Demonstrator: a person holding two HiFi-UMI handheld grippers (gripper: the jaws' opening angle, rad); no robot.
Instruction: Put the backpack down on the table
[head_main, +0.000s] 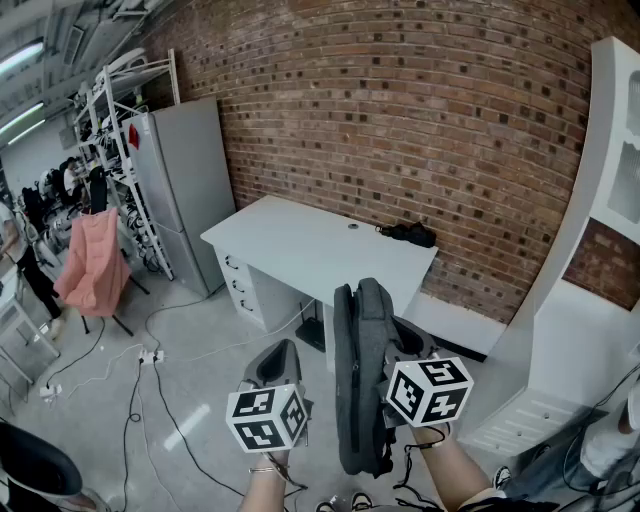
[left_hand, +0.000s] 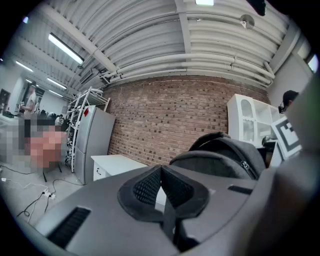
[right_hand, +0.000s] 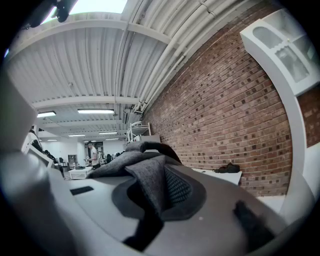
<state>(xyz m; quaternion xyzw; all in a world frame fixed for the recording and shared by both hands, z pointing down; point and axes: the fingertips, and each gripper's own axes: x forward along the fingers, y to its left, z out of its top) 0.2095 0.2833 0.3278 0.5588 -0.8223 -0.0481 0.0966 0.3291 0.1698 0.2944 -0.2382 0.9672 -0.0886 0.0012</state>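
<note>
- The person is standing short of the white bench by the brick wall. They are holding the grey backpack up in the air between the two tools, well apart from the benchtop.
- The right tool is clamping a fold of the backpack's grey fabric between its jaws, and it looks to be carrying the whole load.
- The left tool is riding just beside the pack, with its pads pressed together and nothing between them.
- The pack is hanging long and narrow with straps dangling below. I'd judge it to be soft, floppy cloth, fairly flat and probably not heavy. It is likely to slump or tip over on landing rather than stand.
- A pinched fold of woven fabric seems a grippy but stretchy hold. The dark top handle arching above the jaws looks like the sturdier place to take it, while the free left tool could be steadying the side or bottom.
- A black bundle is lying at the bench's far right corner, so I'd be aiming for the middle.
</note>
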